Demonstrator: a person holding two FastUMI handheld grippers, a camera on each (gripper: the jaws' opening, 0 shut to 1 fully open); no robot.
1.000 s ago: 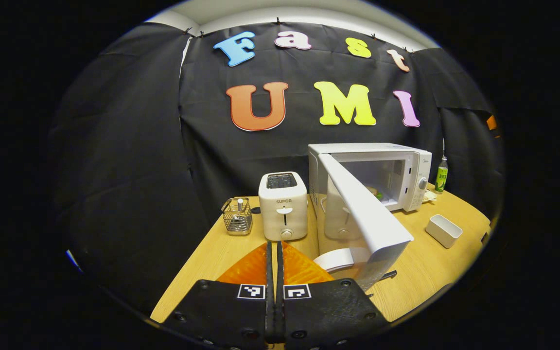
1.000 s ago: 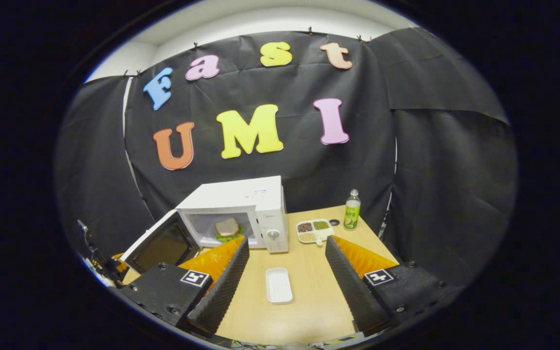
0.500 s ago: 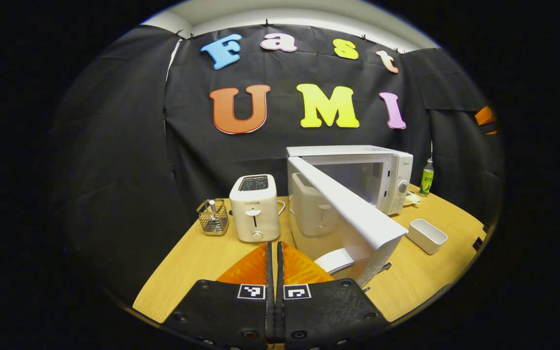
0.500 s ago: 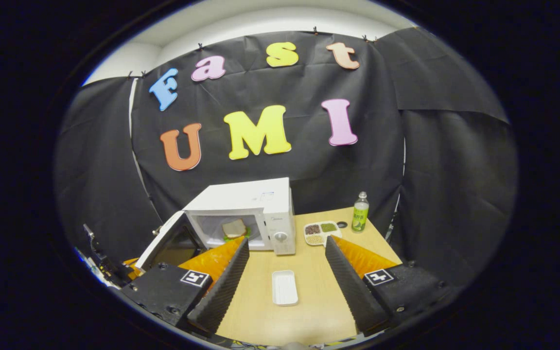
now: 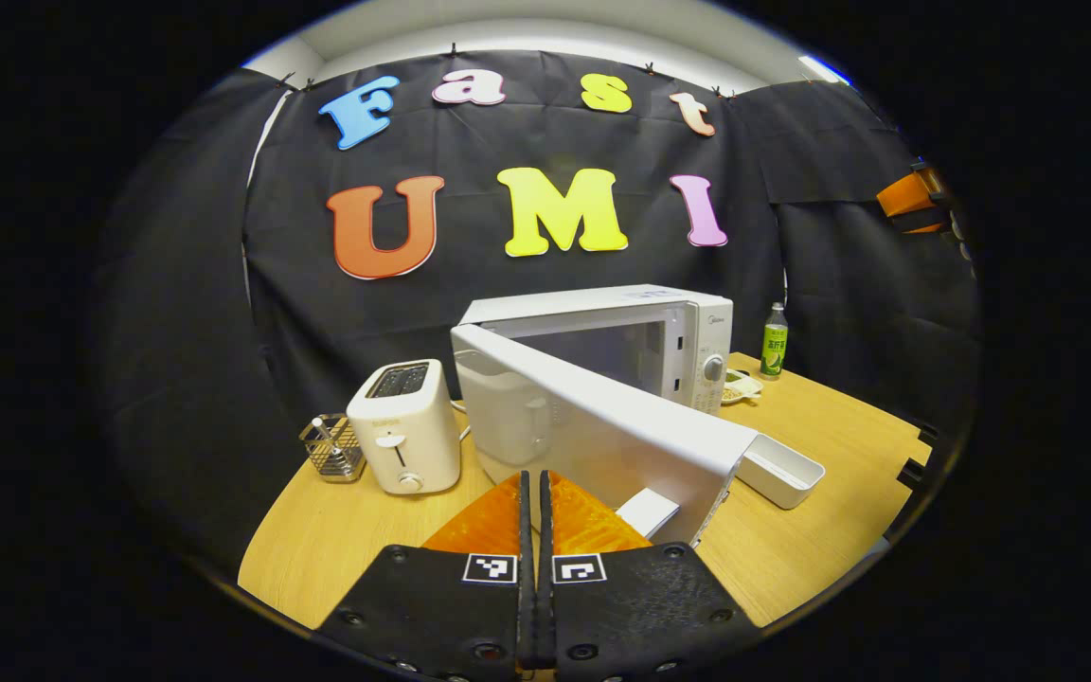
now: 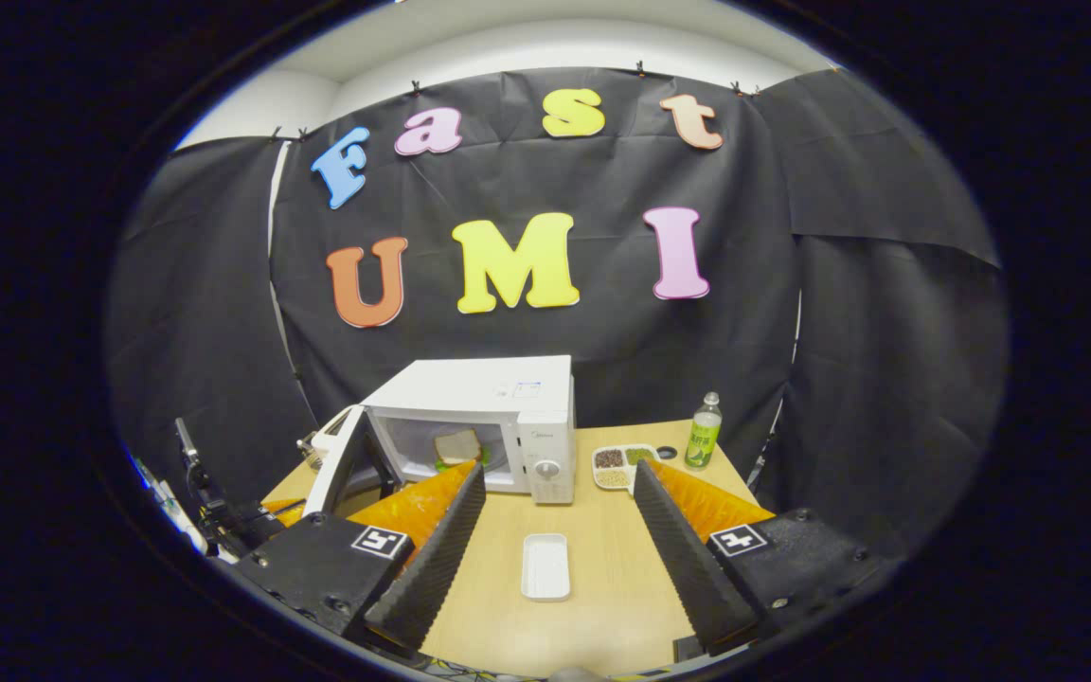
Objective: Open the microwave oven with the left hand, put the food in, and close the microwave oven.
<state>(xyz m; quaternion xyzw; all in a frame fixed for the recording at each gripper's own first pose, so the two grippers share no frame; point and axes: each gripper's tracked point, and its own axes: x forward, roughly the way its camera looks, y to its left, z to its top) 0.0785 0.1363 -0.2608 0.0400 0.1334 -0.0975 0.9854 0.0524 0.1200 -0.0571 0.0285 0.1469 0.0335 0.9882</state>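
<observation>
Wooden table (image 6: pixel 602 578) carries everything, with the white microwave (image 6: pixel 498 398) sitting toward the back at about 11 o'clock in the right gripper view. Its door (image 5: pixel 602 436) hangs partway open, swinging across the middle of the left gripper view. Food's already inside: a sandwich (image 6: pixel 457 445) rests on the oven floor, visible through the opening. Next biggest is the white toaster (image 5: pixel 405 426) at roughly 10 o'clock in the left gripper view, a small wire basket (image 5: pixel 331 447) just beside it. Left gripper (image 5: pixel 536 493) is clenched with nothing between its fingers, right next to the door's lower edge. Right gripper (image 6: pixel 555 507) is spread wide above an empty white tray (image 6: pixel 545 565). A divided snack dish (image 6: pixel 623 464) and green bottle (image 6: pixel 704 431) sit at 1 o'clock.
</observation>
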